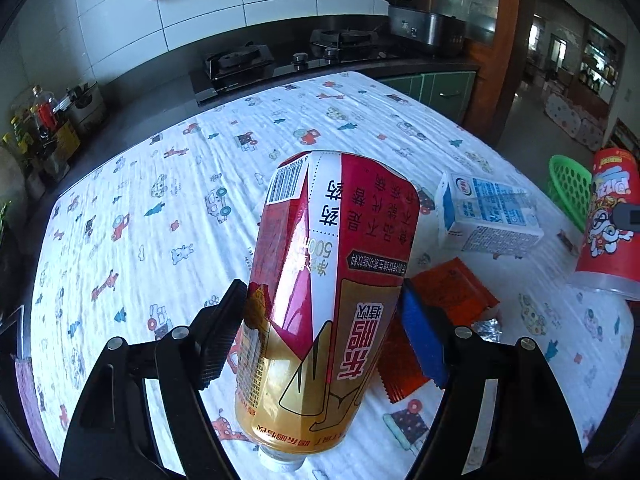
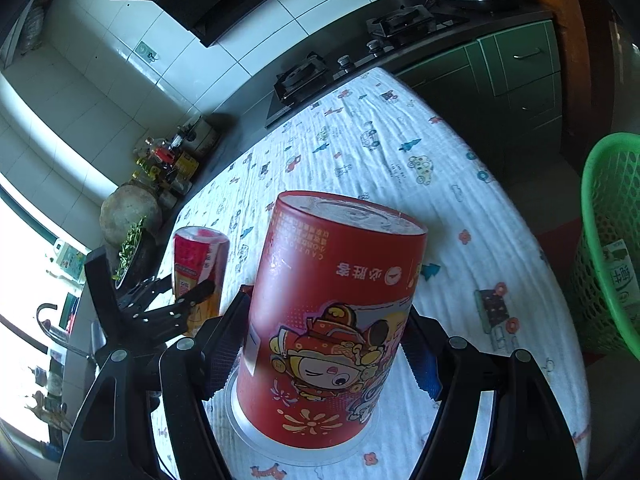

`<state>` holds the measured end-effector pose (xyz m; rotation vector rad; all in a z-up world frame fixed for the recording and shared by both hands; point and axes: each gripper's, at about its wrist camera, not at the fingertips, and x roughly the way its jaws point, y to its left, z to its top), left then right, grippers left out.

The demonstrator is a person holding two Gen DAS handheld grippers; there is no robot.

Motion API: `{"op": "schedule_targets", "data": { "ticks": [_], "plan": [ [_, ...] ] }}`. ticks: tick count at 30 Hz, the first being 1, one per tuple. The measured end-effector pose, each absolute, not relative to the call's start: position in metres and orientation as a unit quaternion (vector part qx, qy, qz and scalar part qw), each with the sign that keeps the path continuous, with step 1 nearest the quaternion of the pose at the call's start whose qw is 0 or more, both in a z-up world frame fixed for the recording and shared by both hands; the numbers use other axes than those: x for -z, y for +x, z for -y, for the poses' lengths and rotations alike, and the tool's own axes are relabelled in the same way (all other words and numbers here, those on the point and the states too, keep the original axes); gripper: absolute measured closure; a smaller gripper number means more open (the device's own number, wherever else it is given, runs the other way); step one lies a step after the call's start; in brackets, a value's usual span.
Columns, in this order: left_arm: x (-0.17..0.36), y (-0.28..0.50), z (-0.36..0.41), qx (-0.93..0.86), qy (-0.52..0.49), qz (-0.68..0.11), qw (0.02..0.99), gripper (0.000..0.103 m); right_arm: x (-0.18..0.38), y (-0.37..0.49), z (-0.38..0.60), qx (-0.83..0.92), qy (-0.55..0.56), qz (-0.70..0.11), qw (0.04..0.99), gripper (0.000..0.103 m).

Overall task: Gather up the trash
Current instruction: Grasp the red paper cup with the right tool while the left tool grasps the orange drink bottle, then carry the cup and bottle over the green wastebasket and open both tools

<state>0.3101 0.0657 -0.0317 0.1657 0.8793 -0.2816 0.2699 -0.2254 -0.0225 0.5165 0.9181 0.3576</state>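
The red and gold bottle [image 1: 324,280] in the middle of the left wrist view has a barcode near its top left, the number "500" and upside-down Chinese words such as "东鹏特饮". The red paper cup [image 2: 332,312] in the middle of the right wrist view shows upside-down "必胜客" and, perhaps, the word "CAUTION". The milk carton [image 1: 486,216] at the right has print too small to read.

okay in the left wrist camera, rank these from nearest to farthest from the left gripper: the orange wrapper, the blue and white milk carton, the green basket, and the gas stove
1. Orange wrapper: on the cloth just right of the left gripper, beside its blue pad.
2. Milk carton: lying on its side, farther right and back.
3. Green basket: beyond the carton, at the table's right edge.
4. Gas stove: on the counter past the table's far end.
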Motion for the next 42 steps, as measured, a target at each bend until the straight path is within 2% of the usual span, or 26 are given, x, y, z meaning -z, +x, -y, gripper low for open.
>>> {"op": "schedule_targets", "data": {
  "ticks": [22,37,42],
  "plan": [
    [0.062,0.334,-0.063,0.127,0.087,-0.479,0.864,0.029,0.027,0.256,0.252,-0.147,0.259,-0.432,0.851,0.034],
    [0.068,0.332,-0.063,0.126,0.091,-0.480,0.863,0.026,0.028,0.253,0.259,-0.142,0.261,-0.433,0.851,0.034],
    [0.070,0.331,-0.063,0.124,0.098,-0.476,0.865,0.029,0.029,0.251,0.261,-0.139,0.262,-0.434,0.851,0.034]
  ]
}}
